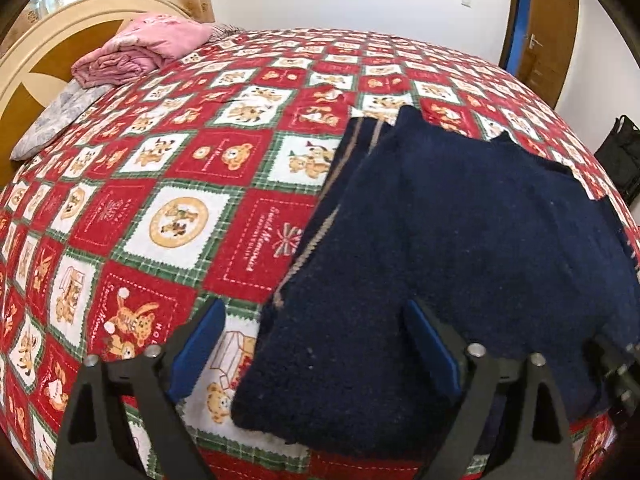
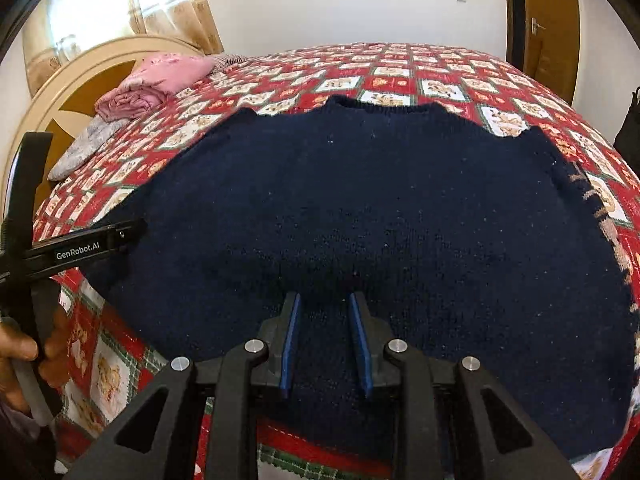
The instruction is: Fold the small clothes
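Note:
A navy knit sweater (image 2: 380, 216) lies spread on the red teddy-bear bedspread (image 2: 440, 80), neckline toward the far side. In the left wrist view the sweater (image 1: 460, 240) shows a beige-striped sleeve along its left edge. My left gripper (image 1: 316, 320) stands wide open, low over the sweater's near left corner; that corner lies between the fingers, untouched by the pads. One of its fingers (image 2: 100, 242) shows at the sweater's left edge in the right wrist view, with a hand (image 2: 20, 352) behind it. My right gripper (image 2: 326, 320) hovers over the sweater's near middle, pads a narrow gap apart with nothing between them.
A folded pink blanket (image 1: 140, 48) and a grey pillow (image 1: 60, 120) lie by the cream headboard (image 1: 48, 40) at the far left. A wooden door (image 1: 552, 28) stands at the back right. A black bag (image 1: 620, 156) sits beside the bed's right edge.

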### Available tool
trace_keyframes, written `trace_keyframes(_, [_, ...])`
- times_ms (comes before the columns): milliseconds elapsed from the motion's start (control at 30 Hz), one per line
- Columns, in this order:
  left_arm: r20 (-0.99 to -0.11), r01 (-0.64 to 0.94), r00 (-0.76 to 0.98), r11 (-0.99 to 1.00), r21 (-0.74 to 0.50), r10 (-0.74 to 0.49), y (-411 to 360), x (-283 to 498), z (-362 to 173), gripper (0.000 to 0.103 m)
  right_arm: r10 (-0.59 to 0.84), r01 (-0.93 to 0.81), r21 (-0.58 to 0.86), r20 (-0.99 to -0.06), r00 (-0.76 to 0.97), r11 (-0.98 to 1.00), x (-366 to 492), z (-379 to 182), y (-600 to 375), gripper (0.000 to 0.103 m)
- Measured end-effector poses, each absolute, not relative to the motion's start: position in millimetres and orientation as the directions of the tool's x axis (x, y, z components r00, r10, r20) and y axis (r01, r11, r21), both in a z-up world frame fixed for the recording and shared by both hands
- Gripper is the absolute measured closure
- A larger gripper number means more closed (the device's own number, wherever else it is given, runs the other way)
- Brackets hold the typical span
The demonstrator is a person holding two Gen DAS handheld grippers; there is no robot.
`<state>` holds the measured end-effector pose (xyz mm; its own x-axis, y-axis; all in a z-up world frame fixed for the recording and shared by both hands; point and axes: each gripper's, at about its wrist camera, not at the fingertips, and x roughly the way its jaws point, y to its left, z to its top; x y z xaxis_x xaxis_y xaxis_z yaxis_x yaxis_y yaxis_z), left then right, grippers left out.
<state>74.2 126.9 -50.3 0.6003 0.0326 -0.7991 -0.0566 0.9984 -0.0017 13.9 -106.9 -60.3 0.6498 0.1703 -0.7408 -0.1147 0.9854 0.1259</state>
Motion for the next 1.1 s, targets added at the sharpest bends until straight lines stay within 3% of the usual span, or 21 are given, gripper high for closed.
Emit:
trace_keyframes(167, [-0.795, -0.066, 0.606, 0.998, -0.004, 0.037, 129, 72, -53, 0.003, 0.188, -0.094, 0.168, -0.732, 0.655, 0.981, 5, -56, -111, 0.077])
trace_keyframes(300, [-0.797, -0.069, 0.604, 0.997, -0.017, 0.028, 131, 70, -56, 0.0, 0.162, -0.111, 0.117, -0.729, 0.666, 0.987, -2, -64, -103, 0.076])
trace_keyframes(700, [-0.815, -0.078, 0.575, 0.988, -0.134, -0.065, 156, 44, -68, 0.0, 0.141, -0.113, 0.088, -0.726, 0.673, 0.99, -16, -64, -102, 0.076])
trace_keyframes(967, [-0.791, -0.113, 0.559, 0.923, -0.368, -0.247, 168, 51, -62, 0.0, 0.183, -0.099, 0.159, -0.714, 0.676, 0.982, -23, -63, -114, 0.076])
trace_keyframes(1033, [-0.782, -0.125, 0.572, 0.916, -0.38, -0.246, 163, 58, -61, 0.0, 0.184, -0.099, 0.16, -0.715, 0.675, 0.982, -23, -62, -113, 0.076])
trace_keyframes(1067, [-0.778, -0.123, 0.575, 0.914, -0.388, -0.253, 160, 60, -61, 0.001, 0.186, -0.1, 0.162, -0.715, 0.674, 0.982, -24, -63, -113, 0.076])
trace_keyframes(1100, [-0.774, -0.119, 0.578, 0.911, -0.394, -0.26, 158, 61, -61, 0.009, 0.19, -0.101, 0.166, -0.714, 0.674, 0.981, -24, -63, -114, 0.076])
